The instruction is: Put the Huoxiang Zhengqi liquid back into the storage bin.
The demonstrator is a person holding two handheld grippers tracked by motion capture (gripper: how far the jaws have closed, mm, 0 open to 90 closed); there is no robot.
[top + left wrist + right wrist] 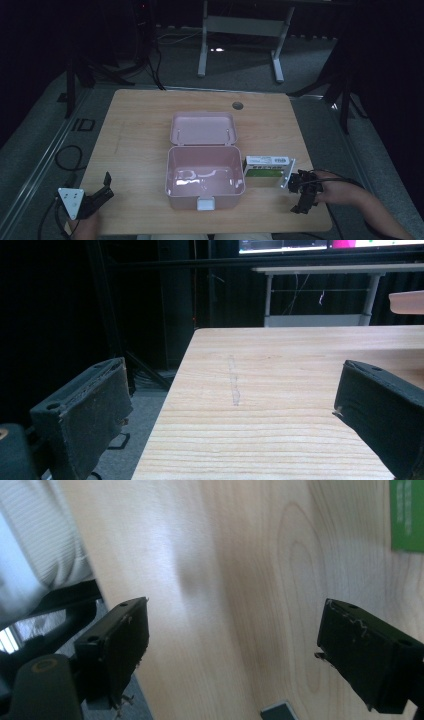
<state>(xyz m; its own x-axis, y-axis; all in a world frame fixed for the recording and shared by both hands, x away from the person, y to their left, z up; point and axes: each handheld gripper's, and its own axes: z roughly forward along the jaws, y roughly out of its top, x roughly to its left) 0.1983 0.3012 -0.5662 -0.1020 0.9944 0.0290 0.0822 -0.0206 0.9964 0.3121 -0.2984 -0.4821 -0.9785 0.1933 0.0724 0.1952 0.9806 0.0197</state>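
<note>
1. Wooden table (135, 125): left gripper (102, 192) at the near-left corner, jaws wide, empty.
2. Right gripper (305, 192) near the right edge, jaws wide, empty.
3. Open pink lunchbox (205, 175) centre; green-and-white carton (267, 170) beside it, print unreadable.
4. Bare wood beyond.

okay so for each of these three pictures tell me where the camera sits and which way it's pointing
High view: above the person's side, looking forward and down on the table; shows the open pink box, green-and-white carton, both forearms, the left gripper and right gripper.
Left gripper view: rides the left gripper, low at the table's edge, looking across bare wood toward a far desk; jaws apart.
Right gripper view: rides the right gripper, looking down at wood; jaws apart.
Shared: the carton's green face.
</note>
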